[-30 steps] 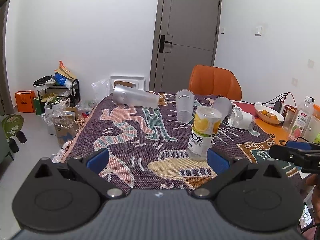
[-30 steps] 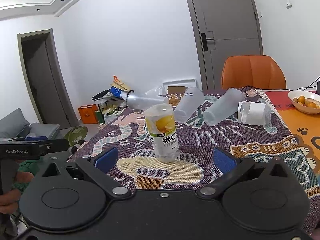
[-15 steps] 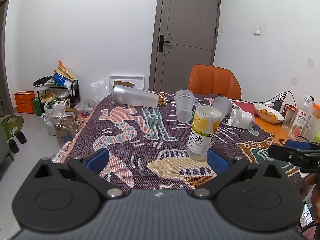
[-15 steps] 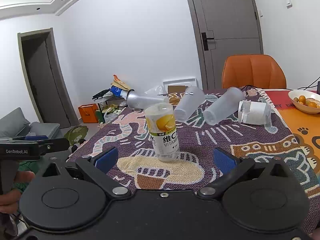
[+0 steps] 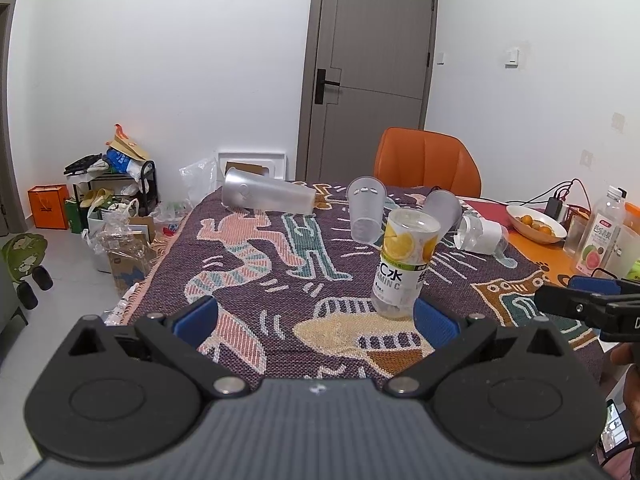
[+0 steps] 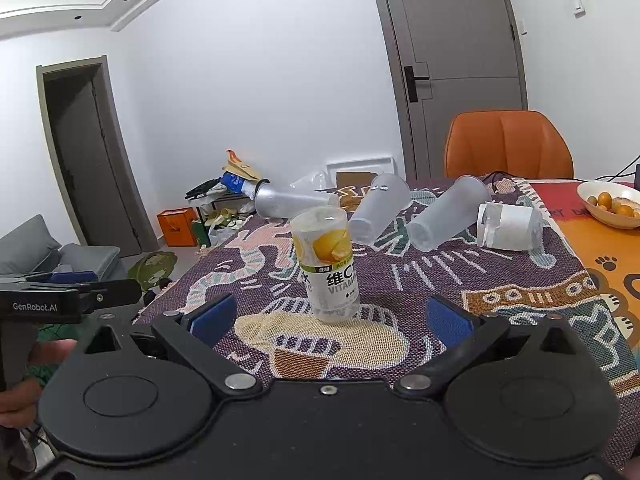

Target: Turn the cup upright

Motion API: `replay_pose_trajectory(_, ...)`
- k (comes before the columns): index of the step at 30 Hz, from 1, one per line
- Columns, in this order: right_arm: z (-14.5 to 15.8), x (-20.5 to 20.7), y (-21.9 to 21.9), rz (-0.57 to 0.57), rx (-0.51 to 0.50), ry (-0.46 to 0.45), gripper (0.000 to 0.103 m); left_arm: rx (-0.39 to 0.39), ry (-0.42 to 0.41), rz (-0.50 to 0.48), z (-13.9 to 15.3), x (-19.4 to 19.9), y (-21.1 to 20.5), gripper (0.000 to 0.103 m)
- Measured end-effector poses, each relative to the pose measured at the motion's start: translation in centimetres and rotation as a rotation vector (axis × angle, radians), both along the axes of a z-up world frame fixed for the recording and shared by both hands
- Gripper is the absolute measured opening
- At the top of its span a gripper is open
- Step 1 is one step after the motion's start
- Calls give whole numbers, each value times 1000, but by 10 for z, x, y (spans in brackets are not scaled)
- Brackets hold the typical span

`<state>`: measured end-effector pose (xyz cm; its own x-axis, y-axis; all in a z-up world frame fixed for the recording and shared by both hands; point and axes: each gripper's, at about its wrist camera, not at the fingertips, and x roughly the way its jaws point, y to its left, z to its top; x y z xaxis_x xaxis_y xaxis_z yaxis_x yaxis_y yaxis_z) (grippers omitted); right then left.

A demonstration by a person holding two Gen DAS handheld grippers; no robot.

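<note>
A clear cup with a yellow lemon label stands upside down on the patterned tablecloth, near its front edge. My left gripper is open and empty, its right blue pad close beside the cup's base. My right gripper is open and empty, with the cup just beyond and between its pads. Each gripper shows at the edge of the other's view.
Further back, three frosted cups and a white-wrapped cup lie on their sides. A bowl of oranges, bottles and an orange chair are at the right and back.
Both views have hardly shifted; the lemon cup appears slightly closer in each. Both grippers stay open.
</note>
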<state>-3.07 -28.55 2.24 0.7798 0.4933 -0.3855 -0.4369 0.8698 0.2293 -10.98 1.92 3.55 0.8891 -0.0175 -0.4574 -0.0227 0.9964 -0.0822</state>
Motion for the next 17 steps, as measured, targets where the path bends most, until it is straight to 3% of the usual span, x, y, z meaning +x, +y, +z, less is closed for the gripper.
replay_pose_trajectory(17,-1,1,2,2,-4,4,103,2,5,-13,-1,0,0,103)
